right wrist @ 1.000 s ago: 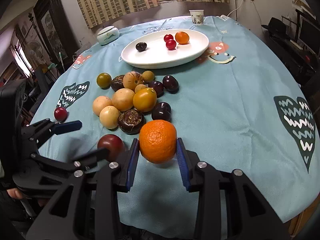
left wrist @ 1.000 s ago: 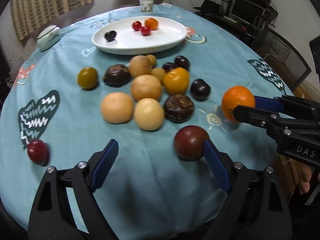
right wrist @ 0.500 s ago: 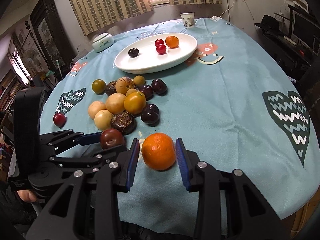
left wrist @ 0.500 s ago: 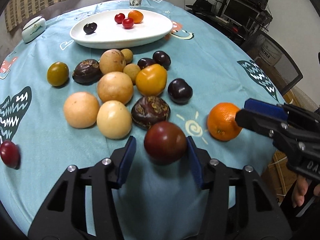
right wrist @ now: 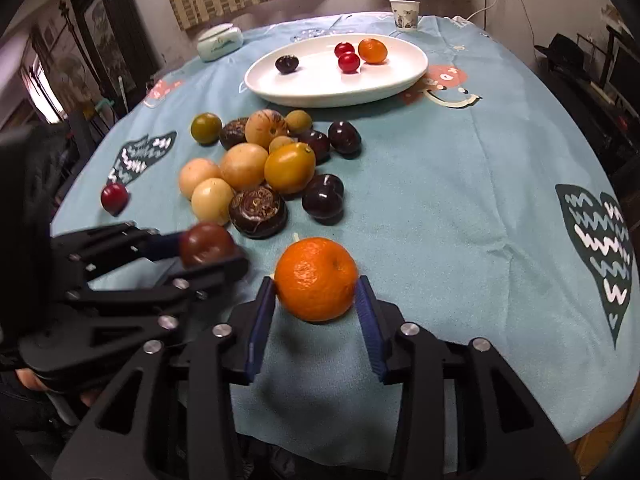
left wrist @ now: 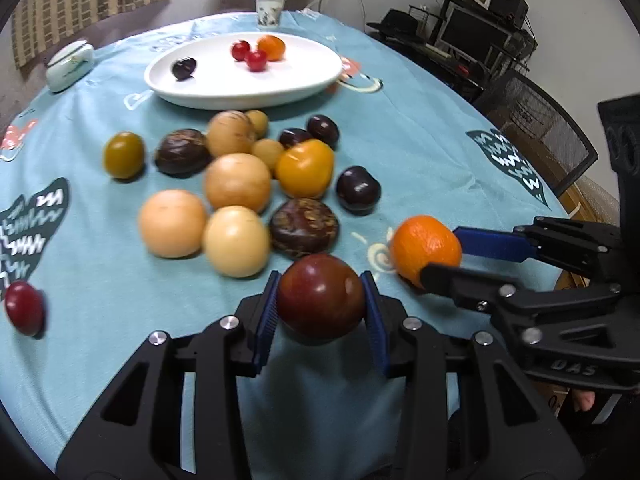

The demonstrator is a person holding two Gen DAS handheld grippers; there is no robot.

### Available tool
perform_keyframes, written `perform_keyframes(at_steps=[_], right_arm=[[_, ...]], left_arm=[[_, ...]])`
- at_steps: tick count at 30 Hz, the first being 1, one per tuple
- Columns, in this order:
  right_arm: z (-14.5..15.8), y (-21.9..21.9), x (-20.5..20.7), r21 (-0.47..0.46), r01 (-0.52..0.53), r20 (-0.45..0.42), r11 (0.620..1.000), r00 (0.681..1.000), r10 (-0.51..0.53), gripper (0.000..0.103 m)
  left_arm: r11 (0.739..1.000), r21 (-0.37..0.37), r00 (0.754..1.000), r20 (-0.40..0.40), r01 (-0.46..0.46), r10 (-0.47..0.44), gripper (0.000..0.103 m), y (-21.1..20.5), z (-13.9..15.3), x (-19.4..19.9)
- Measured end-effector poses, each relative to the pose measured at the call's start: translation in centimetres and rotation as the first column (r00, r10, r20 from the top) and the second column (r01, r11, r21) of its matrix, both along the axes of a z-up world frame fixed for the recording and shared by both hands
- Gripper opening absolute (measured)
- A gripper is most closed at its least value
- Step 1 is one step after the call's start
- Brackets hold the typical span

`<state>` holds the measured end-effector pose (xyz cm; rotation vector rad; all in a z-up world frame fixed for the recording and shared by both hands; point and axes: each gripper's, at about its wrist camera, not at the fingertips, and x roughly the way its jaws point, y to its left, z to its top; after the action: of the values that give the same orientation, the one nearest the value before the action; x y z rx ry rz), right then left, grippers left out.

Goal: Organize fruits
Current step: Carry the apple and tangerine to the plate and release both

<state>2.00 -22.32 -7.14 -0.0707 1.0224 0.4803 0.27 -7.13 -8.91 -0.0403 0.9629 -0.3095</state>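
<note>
The left tongs (left wrist: 322, 312) pinch a dark red tomato (left wrist: 320, 294) and the right tongs (right wrist: 316, 310) an orange (right wrist: 316, 278), both near the table's front edge, so these 2 round fruits could slip and roll off before reaching the plate (left wrist: 312, 80).

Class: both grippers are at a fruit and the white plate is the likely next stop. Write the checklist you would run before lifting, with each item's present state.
1. Left gripper shut on the dark red tomato: ok.
2. Right gripper shut on the orange: ok.
3. Fruits lifted off the tablecloth: cannot tell.
4. Bare room on the white plate: ok.
5. Fruit pile lies under the left gripper's route to the plate: not ok, go over it.
</note>
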Motion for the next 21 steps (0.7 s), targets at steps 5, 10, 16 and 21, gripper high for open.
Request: perform_keyframes(at_steps=[5, 10, 16, 21], right_arm=[[-1.5, 0.7, 1.7, -0.045, 0.027, -0.002, 0.999, 1.000, -0.027, 0.045], [-1.4, -0.2, 2.6, 0.026, 0.070, 0.016, 0.997, 0.997, -0.070, 0.042], [0.3, 0.4, 3.1, 0.012, 0.050, 0.051, 0.999, 0.997, -0.051, 0.042], [1.8, 1.6, 5.9, 0.002, 0.024, 0.057, 1.000, 0.998, -0.024, 0.042]], left_arm=[[0.999, -0.031, 0.998, 0.036, -0.041, 0.042, 0.040, 2.2, 1.7, -0.7], [0.996, -0.040, 0.994, 0.073, -0.084, 0.087, 0.040, 4.4, 3.5, -0.4], [0.993, -0.026, 0.986, 0.115, -0.116, 0.118, 0.040, 6.5, 5.7, 2.7], [0.991, 0.005, 0.986, 0.105, -0.132, 0.131, 0.040, 7.7, 7.1, 8.5]])
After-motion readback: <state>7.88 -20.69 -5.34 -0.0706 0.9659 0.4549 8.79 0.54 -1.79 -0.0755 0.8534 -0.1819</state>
